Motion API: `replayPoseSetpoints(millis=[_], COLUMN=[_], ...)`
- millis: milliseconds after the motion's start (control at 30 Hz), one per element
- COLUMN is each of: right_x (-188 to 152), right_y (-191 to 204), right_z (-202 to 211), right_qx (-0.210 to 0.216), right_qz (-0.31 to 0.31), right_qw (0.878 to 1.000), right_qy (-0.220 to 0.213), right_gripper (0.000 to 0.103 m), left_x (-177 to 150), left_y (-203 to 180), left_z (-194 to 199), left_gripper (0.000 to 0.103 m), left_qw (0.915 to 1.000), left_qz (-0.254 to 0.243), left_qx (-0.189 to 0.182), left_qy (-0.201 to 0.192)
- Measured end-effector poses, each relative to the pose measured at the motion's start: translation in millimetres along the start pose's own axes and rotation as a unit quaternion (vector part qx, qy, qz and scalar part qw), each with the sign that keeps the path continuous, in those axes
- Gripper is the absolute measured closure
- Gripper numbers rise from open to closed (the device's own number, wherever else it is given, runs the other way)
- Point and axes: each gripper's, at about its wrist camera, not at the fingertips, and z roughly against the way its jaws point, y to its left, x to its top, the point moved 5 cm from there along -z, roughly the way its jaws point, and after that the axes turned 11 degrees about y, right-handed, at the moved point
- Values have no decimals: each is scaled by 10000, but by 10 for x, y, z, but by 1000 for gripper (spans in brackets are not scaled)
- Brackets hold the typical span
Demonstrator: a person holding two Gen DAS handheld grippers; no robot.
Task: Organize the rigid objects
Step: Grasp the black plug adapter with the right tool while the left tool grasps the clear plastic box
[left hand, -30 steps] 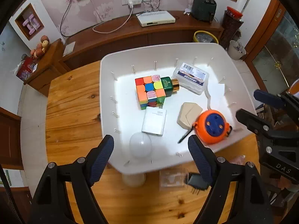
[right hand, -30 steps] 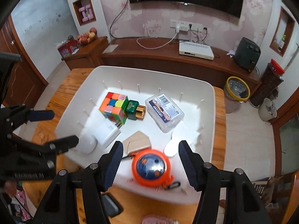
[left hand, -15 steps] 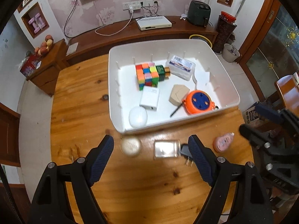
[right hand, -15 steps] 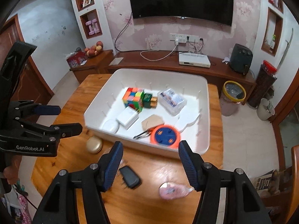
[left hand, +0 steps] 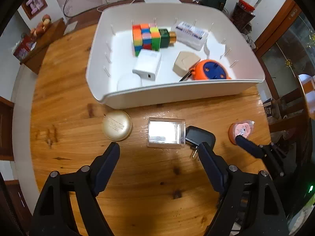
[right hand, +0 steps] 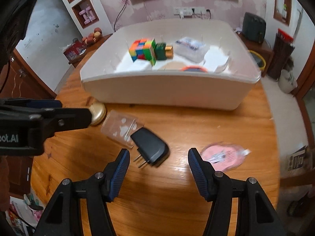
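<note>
A white bin (left hand: 177,94) (right hand: 167,90) on the wooden table holds a colour cube (left hand: 145,37), a green bottle (left hand: 166,38), a clear box (left hand: 192,32), a white adapter (left hand: 147,64), a beige piece (left hand: 185,63) and an orange reel (left hand: 210,71). In front of it lie a gold round tin (left hand: 116,125), a clear plastic case (left hand: 166,134) (right hand: 120,128), a black plug adapter (left hand: 199,136) (right hand: 150,147) and a pink round item (left hand: 241,130) (right hand: 224,156). My left gripper (left hand: 159,151) is open and empty just before the clear case. My right gripper (right hand: 158,156) is open and empty over the black adapter.
The round wooden table (left hand: 78,147) drops off at its left and right edges. A low wooden cabinet (right hand: 256,45) and a chair (left hand: 289,106) stand beyond the table. The left gripper's body (right hand: 39,118) reaches in at the left of the right wrist view.
Both grippers have pulled back from over the bin and come down low toward the loose items on the table in front of it. Both stay open and empty.
</note>
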Motion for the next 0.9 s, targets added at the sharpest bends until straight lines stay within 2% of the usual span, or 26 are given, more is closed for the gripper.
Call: replayPoseSetpoints(millis=[367,433,467,900], right_x=[86,86,77,-180], right_y=[110,93,84,46], right_z=[-423,-473,-497,-418], right_qx=[-117,-102,-70,-66], right_qz=[189,194,191,424], right_qw=[9997,9998,9998,9990], right_qy=[-35,21,53,84], right_gripper=[41,45,52,54], left_x=[131,138,135,180], left_y=[75,78,74,-52], left_z=[-261,-282,-296,-526], left_gripper=[19,19,19,19], left_qw=[9994,9993,9993,9994], left_qz=[300,299,292,128], left_qx=[-135,-137,-135,7], left_qy=[144,156,164,312])
